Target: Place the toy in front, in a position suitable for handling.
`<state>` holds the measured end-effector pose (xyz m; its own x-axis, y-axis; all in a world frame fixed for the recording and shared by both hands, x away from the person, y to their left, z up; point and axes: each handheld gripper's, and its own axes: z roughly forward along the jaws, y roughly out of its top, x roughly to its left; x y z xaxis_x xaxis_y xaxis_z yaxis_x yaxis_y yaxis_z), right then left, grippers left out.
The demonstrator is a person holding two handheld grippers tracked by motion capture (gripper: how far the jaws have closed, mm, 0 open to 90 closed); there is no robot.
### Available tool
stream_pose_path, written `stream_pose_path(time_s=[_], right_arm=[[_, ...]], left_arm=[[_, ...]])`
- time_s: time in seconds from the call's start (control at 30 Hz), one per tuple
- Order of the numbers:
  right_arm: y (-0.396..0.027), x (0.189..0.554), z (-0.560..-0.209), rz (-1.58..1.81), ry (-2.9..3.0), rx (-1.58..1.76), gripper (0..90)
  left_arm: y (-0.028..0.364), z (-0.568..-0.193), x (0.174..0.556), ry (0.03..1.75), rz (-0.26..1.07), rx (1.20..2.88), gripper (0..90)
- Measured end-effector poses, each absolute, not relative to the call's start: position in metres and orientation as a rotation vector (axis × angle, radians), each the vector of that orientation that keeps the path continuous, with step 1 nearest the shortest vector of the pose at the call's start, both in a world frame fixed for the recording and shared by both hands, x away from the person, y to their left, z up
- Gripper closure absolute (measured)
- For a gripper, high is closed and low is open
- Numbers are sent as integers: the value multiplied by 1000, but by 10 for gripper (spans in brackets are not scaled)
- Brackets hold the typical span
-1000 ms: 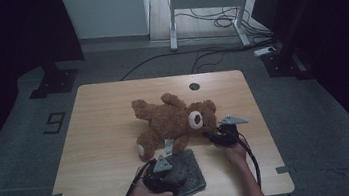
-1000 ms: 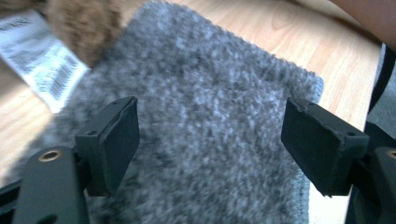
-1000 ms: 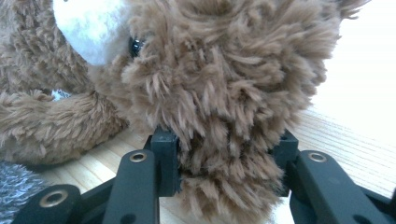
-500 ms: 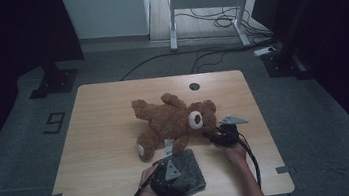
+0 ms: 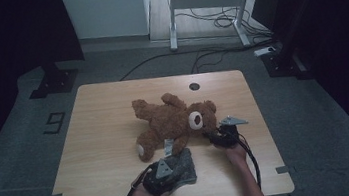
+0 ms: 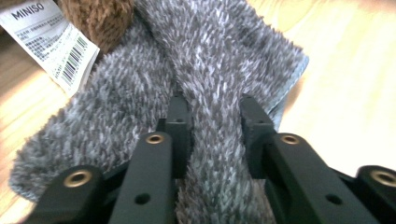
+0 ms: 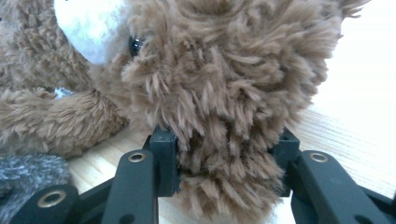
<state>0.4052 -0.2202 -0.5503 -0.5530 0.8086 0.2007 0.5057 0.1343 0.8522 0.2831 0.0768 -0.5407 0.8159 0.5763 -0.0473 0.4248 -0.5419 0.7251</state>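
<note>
While both tools grip, teddy and cloth lie mid-counter point(image 5: 97, 137).
Brown teddy bear point(image 5: 173, 121) sprawls at centre — right tool point(image 5: 216, 138) clamped on its head; grey fuzzy cloth point(image 5: 183, 161) just below the bear, a fold pinched in left tool point(image 6: 210, 133), whose jaws have just closed; white tag point(image 6: 46, 39) beside it.

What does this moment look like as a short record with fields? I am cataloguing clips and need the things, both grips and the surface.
surface: wooden table
toy: brown teddy bear lying on the table, white tag beside the cloth
cloth: grey fuzzy cloth at the near edge
left gripper: jaws have just been closing, now pinching a fold of the cloth
right gripper: shut on the bear's head
</note>
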Motion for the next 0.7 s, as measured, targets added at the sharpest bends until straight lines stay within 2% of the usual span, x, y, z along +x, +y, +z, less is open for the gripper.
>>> stream_pose_path(time_s=[0.17,0.4,0.7], right_arm=[[-221,402,-550,1389,2114,1277,574],[-220,398,-550,1395,2117,1278,575],[-221,396,-551,1403,2123,1280,575]], left_arm=[[104,-514,287,713,212,2123,733],[146,-475,288,744,271,1961,738],[184,-459,294,842,336,1836,737]])
